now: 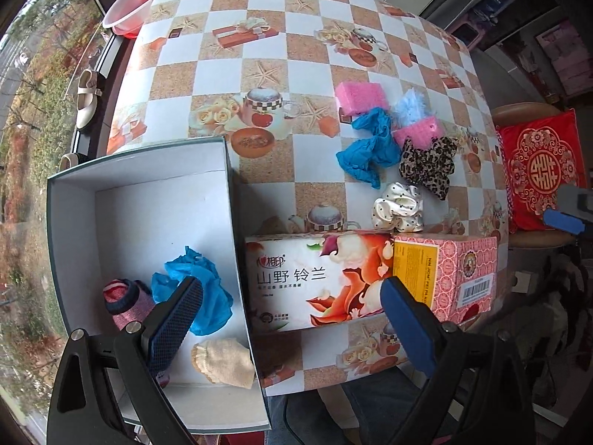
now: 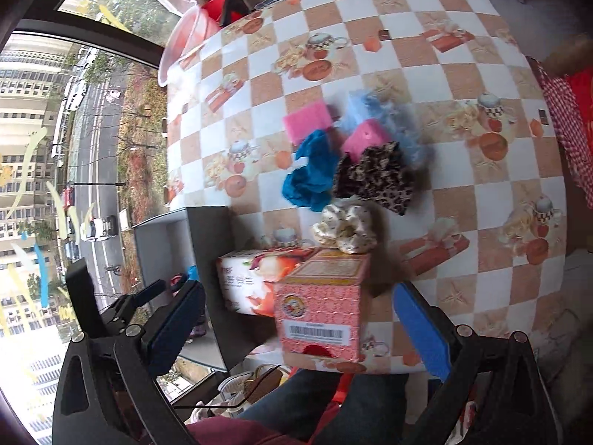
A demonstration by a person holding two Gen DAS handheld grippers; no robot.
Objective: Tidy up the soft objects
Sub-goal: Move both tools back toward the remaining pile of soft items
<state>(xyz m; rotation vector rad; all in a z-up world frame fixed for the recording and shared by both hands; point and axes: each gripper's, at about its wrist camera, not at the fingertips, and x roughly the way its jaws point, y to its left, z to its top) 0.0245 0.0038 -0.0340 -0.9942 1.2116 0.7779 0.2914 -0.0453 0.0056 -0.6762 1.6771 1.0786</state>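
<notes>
Left gripper (image 1: pixel 292 319) released over white box (image 1: pixel 148 200), right gripper (image 2: pixel 300 319) released, checkered tablecloth (image 1: pixel 307 48), window (image 2: pixel 55 148) overlooking street.

Socks (image 1: pixel 222 361) in the box (image 1: pixel 141 170), scrunchies (image 1: pixel 398 207) right behind the cartons (image 1: pixel 318 282).

Left view: left tongs' finger (image 1: pixel 174 319) hides part of blue glove (image 1: pixel 202 296) and striped sock (image 1: pixel 126 302) in the white box (image 1: pixel 74 222). Right view: pink carton (image 2: pixel 322 307) blurred, barcode unreadable; box mostly behind tongs' finger (image 2: pixel 178 326).
</notes>
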